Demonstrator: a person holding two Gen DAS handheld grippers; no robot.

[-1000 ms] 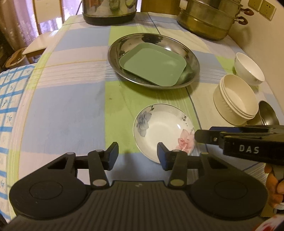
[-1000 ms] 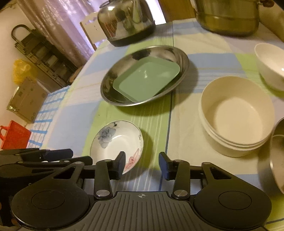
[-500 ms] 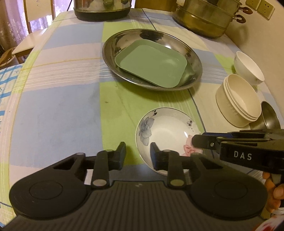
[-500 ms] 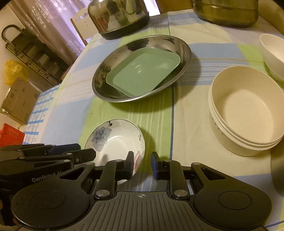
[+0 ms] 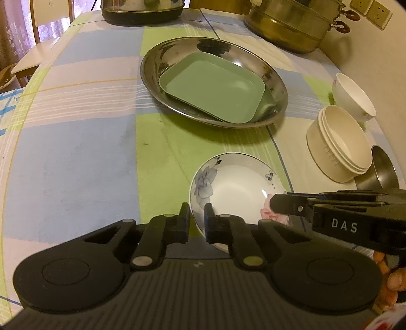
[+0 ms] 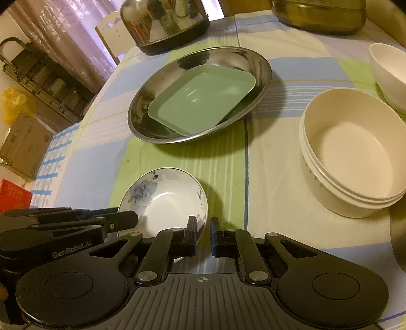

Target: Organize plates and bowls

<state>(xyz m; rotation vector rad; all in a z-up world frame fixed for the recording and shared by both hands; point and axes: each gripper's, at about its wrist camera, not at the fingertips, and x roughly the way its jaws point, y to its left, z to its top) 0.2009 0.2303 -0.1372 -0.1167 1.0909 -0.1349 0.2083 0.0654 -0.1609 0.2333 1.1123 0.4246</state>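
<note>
The left tool [image 5: 197,223] is clamped on the near left rim of the flowered dish [image 5: 236,187], one finger outside the rim and one inside. The dish sits on the checked cloth of the desk [image 5: 76,162], near its front edge, on a green stripe. The right tool [image 6: 203,234] grips the same dish [image 6: 165,195] at its near right rim, its fingers brought close together with the thin edge between them. Both tools point steeply downward.

Behind the dish lies a large steel platter [image 5: 157,58] with a green rectangular plate [image 5: 213,88] resting tilted inside it. Right of the dish stands a stack of cream bowls [image 6: 352,157], and behind it, just beside it, a white bowl [image 6: 388,68]. A steel bowl [image 5: 384,167] shows at the stack's near right. A steel kettle [image 6: 165,22] and a brass steamer pot [image 5: 294,22] stand at the far edge.
</note>
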